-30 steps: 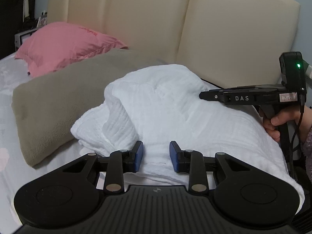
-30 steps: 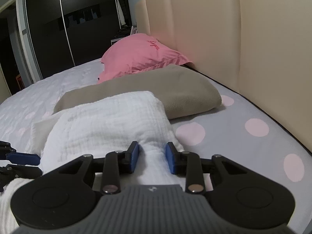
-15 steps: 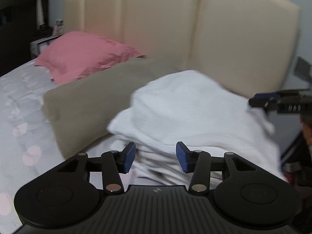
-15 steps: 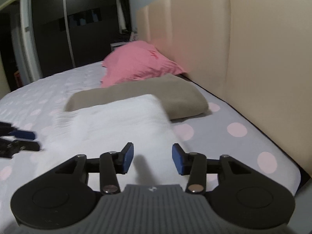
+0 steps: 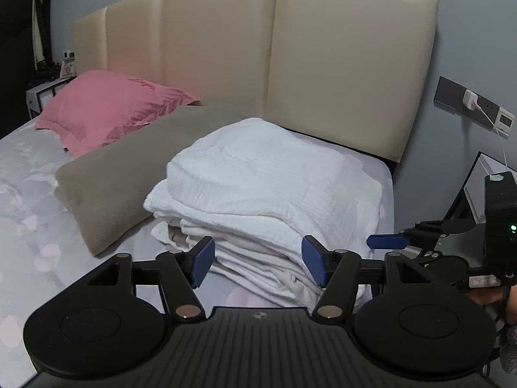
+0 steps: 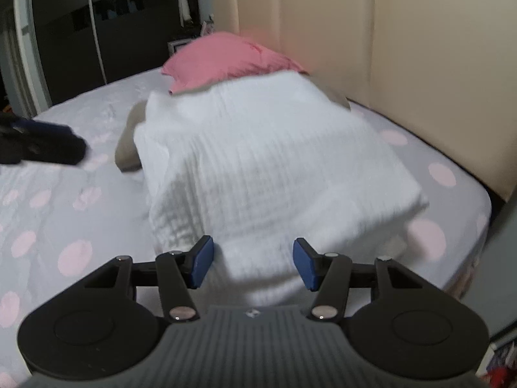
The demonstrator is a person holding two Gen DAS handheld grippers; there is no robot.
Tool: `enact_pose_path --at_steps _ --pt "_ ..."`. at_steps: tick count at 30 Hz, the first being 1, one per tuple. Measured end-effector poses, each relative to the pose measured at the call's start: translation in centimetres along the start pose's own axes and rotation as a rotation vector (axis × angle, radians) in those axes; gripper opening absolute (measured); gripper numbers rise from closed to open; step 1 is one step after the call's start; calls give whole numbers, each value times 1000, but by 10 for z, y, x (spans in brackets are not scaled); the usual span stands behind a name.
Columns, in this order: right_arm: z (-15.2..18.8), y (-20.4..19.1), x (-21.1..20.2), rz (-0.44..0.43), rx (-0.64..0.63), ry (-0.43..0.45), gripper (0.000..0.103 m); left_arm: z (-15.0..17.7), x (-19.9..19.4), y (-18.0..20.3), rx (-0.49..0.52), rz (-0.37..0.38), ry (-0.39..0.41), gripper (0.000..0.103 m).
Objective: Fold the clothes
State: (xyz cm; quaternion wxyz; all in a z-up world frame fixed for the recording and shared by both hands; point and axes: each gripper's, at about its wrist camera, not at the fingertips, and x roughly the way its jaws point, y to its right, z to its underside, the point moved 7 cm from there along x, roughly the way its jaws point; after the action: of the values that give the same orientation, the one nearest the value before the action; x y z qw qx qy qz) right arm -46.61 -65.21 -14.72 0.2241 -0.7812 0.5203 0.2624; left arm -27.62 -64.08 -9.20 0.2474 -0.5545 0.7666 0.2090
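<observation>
Left gripper (image 5: 258, 265): 2 blue-padded fingers (image 5: 203, 265) spread wide, nothing between them, held just short of the near edge of the white folded cloth (image 5: 268, 187). Right gripper (image 6: 253, 265): fingers also apart, empty, w/ the cloth's near end (image 6: 258, 174) right in front; right view is blurred, so contact can't be judged.

Cloth sits as a thick layered stack on the bed (image 5: 29, 226), near the corner by the headboard (image 5: 290, 58), several folded edges showing on the near-left side. It lies against, maybe partly over, an olive-grey pillow (image 5: 122, 174). Pink pillow (image 5: 110, 106) further back along the headboard. Sheet is pale w/ pink dots. Right gripper also shows at the left view's right edge (image 5: 387, 242).
</observation>
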Motion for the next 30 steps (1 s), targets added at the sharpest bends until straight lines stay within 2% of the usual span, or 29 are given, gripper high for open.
enact_pose_path --at_steps 4,5,8,10,12,15,18,22,26,30 --pt "-8 3 -13 37 4 -10 60 0 -19 -4 -24 -54 26 68" --pt "-13 2 -19 50 -4 -11 60 -2 -23 -5 -35 -81 38 72" --pt "-33 1 -38 94 -8 -1 69 -6 -37 -8 -50 -131 69 74" --pt "-54 2 -52 131 6 20 78 -9 -48 -8 -59 -137 79 74" --pt "-77 0 -66 163 26 34 78 -13 -59 -8 -65 -142 90 74" --pt "-112 -7 -87 166 58 44 82 -18 -76 -7 -58 -145 114 74" --pt "-126 -16 -105 190 87 28 87 -21 -90 -6 -62 -148 134 75" --pt "-110 -28 -123 231 138 22 87 -18 -98 -3 -76 -134 132 75" --pt "-76 -33 -135 263 182 60 88 -7 -96 1 -69 -120 122 75" --pt "-42 -34 -133 278 224 62 88 5 -93 5 -59 -110 110 76"
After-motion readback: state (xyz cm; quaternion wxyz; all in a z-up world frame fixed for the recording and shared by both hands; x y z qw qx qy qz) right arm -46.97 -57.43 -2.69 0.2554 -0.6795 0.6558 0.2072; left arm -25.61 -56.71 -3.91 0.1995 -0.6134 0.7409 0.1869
